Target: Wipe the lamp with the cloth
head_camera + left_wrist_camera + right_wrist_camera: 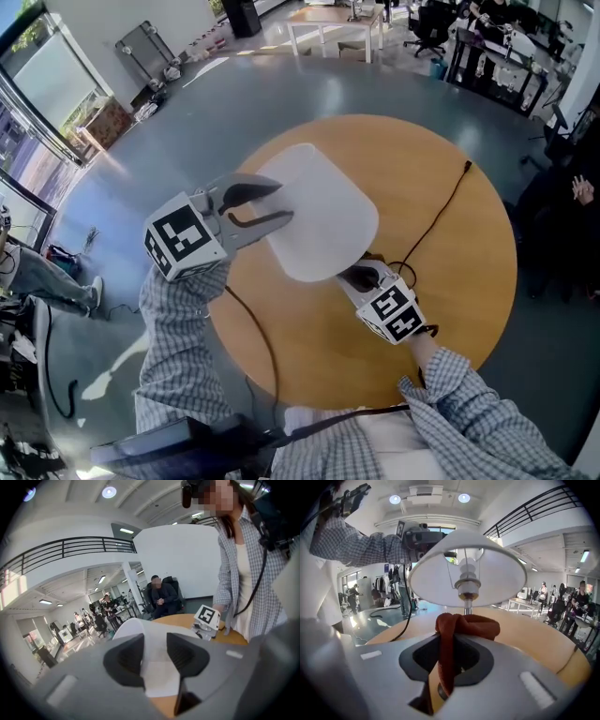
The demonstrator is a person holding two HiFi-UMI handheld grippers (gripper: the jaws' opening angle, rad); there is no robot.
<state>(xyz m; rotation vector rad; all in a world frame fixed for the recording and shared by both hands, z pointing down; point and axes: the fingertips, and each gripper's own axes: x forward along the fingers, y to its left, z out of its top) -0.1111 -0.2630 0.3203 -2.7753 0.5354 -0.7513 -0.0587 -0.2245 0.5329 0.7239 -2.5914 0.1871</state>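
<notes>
Round wooden table (469, 281) fills mid-frame. Low centre, the right gripper (452, 658) is clamped on the rust cloth (459, 625), just under the lamp (465, 592) and its white shade (323, 211). At centre-left the left gripper (272, 204) holds its 2 jaws apart around the shade's rim. Wiping looks about to begin: next, press cloth onto shade.

Lamp (323, 211) stands on table (450, 309); cord (441, 217) lies rightward.

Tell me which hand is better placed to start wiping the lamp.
Right. The right tongs are shut on the red cloth and sit just below the lampshade, facing the stem. The left tongs stand open at the shade's rim with no cloth, probably better suited to steadying it.
</notes>
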